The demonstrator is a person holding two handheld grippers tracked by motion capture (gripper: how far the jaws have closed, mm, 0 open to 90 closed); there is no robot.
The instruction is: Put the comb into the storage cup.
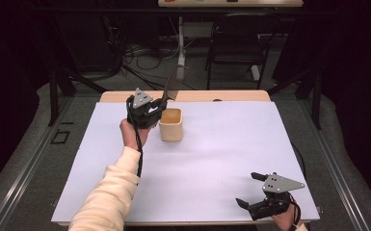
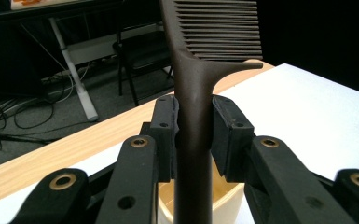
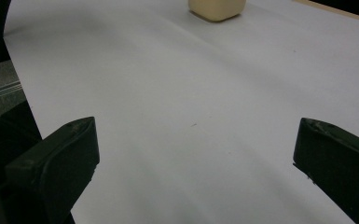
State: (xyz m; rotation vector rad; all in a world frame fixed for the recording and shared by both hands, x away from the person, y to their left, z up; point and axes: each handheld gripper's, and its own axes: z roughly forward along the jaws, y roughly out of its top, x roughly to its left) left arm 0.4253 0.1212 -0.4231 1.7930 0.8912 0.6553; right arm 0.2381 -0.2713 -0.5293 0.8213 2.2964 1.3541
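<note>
Left gripper (image 1: 160,107), upper centre-left of the high view, held by the hand in the cream sleeve, is pinching the handle of a dark brown plastic comb (image 2: 193,140). In the left gripper view we see both black pads pressed on the handle, one on each side, with the comb running straight up the middle of the frame and its teeth fanning to the upper right. In the high view the comb (image 1: 170,89) sticks up and back from the jaws, toothed end highest. Just right of the gripper and touching or nearly touching it stands the pale cream square-sided cup (image 1: 171,125) on the white table sheet (image 1: 221,154); its rim shows at the bottom of the left gripper view (image 2: 228,198), right under the handle.

We judge the step as putting the comb into the cup, handle end down, grip done and comb over the opening. Whether the handle tip is already inside we cannot tell. Next move calls for lowering straight down so the handle clears the rim, then spreading the jaws without tipping the light cup.

Right gripper (image 1: 258,192), lower right of the high view, sits idle with jaws spread wide and nothing between them; in the right gripper view the cup (image 3: 217,9) is far off at the top edge.
</note>
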